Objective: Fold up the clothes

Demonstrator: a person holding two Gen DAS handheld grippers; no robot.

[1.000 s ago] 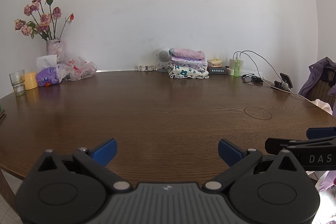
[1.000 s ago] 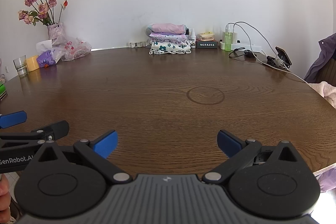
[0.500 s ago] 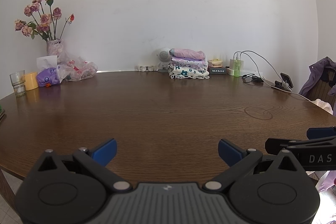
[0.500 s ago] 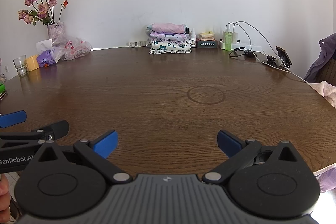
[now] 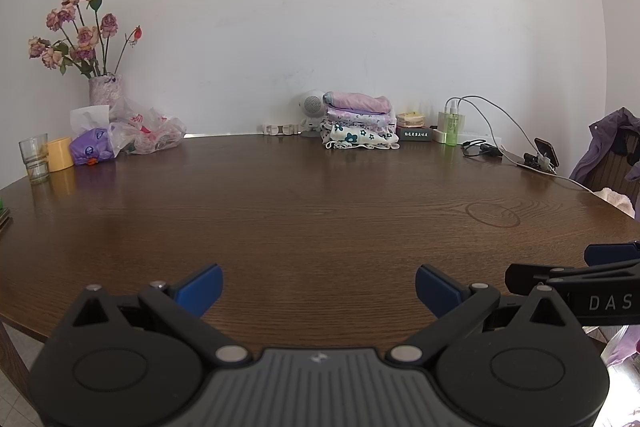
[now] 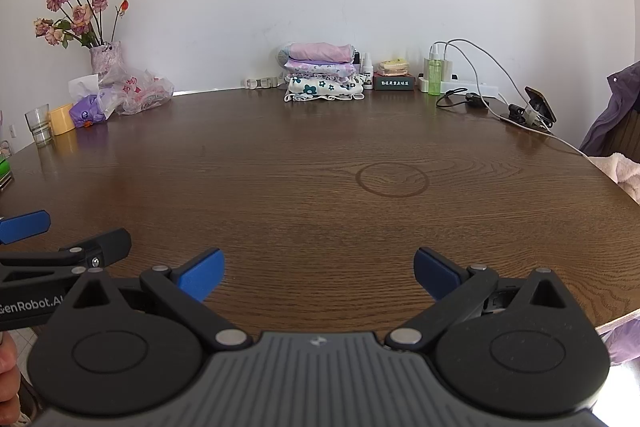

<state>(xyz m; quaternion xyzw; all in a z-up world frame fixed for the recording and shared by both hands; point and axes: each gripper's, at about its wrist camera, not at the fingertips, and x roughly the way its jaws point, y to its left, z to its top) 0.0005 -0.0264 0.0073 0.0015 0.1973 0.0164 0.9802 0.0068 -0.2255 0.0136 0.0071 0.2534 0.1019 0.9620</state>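
A stack of folded clothes (image 5: 358,121) (image 6: 322,77), pink on top and flowered white below, sits against the far wall on the brown wooden table (image 5: 312,211) (image 6: 280,167). My left gripper (image 5: 318,287) hovers open over the table's near edge, nothing between its blue pads. My right gripper (image 6: 318,273) is also open and empty, just to the right of the left one. A purple garment (image 5: 608,143) (image 6: 608,107) hangs over a chair at the right, with a pale pink cloth (image 6: 618,167) beneath it.
A vase of dried roses (image 5: 102,87), plastic bags (image 5: 148,133), a tissue pack, a yellow cup (image 5: 60,155) and a glass (image 5: 34,159) crowd the far left. A green bottle (image 6: 434,77), power strip, cables and a phone (image 6: 540,105) lie far right.
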